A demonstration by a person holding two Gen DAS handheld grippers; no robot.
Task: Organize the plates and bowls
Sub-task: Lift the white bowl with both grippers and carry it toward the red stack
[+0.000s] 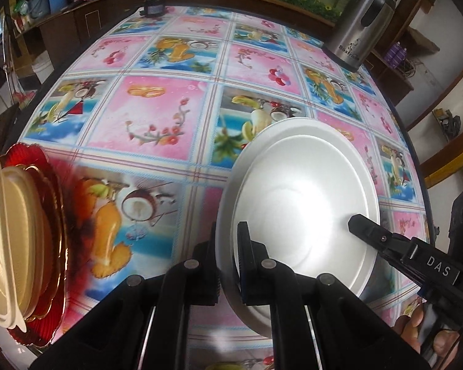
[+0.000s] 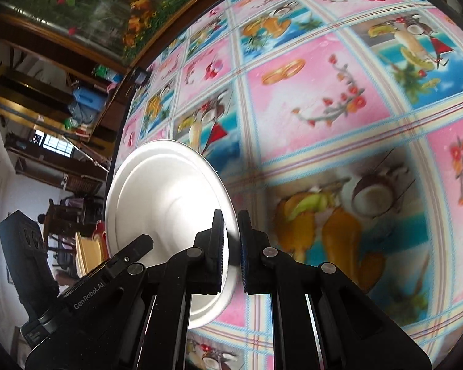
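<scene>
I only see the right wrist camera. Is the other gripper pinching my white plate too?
Observer: Yes, the left gripper is shut on the near rim of the white plate.
Operator: What's the yellow thing behind it?
Observer: A stack of cream dishes sitting on a red glass plate.
Operator: And the shiny thing up top?
Observer: A steel kettle, upright near the far edge of the table.

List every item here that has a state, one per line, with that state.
white plate: lifted off the table, tilted, gripped on opposite rims
left gripper: shut on the plate's rim
right gripper: shut on the plate's rim
cream dishes: stacked on red plate
steel kettle: upright, lid closed
</scene>
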